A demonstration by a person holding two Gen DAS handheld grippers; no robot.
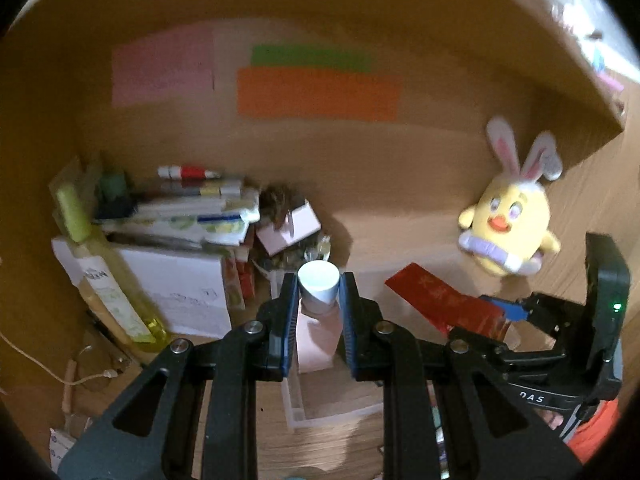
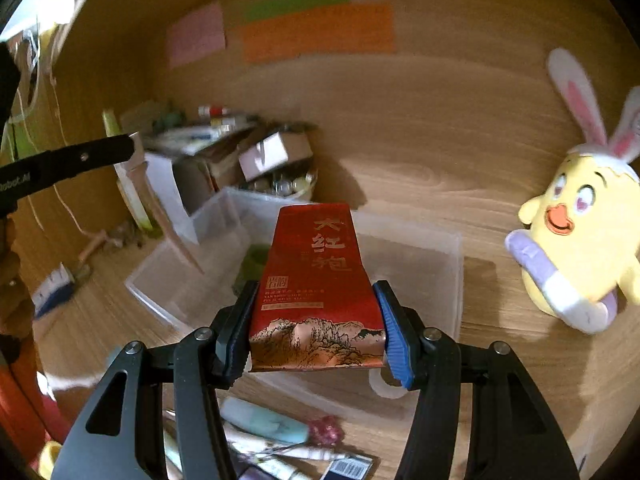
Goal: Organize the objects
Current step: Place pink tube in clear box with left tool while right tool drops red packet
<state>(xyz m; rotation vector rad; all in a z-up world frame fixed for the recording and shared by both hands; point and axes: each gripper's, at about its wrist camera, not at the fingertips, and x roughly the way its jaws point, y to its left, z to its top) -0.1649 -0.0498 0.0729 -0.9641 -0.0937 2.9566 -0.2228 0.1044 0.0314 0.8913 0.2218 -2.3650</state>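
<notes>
- Left wrist view: the left gripper point(image 1: 319, 300) sits at lower centre, its jaws nearly closed and clamped on one pink tube point(image 1: 316, 336) with a white cap point(image 1: 319, 280). The tube's long axis runs up the frame, along the fingers, cap end pointing away from the camera.
- In that view the right gripper point(image 1: 496, 320) enters from the lower right, holding one red tea packet point(image 1: 440, 300) whose long axis slants toward the upper left.
- Right wrist view: the right gripper point(image 2: 316, 328) stands about half open, its pads pressed on the two side edges of the red tea packet point(image 2: 316, 280). The packet's long axis points away from the camera, up the frame, gold characters on its far half and a mountain drawing on its near end.
- The packet hangs over one clear plastic bin point(image 2: 452, 264) at centre frame, which stands on a wooden surface point(image 2: 420, 168).
- One yellow plush chick with rabbit ears point(image 2: 580, 232) stands at the right edge.
- Three paper sheets are on the back panel, upper frame: one pink point(image 2: 196, 34), one green point(image 2: 296, 0), one orange point(image 2: 320, 32).
- A stack of boxes and markers point(image 1: 180, 220) fills the left side of the left wrist view, with one yellow-green bottle point(image 1: 108, 280) leaning against it.
</notes>
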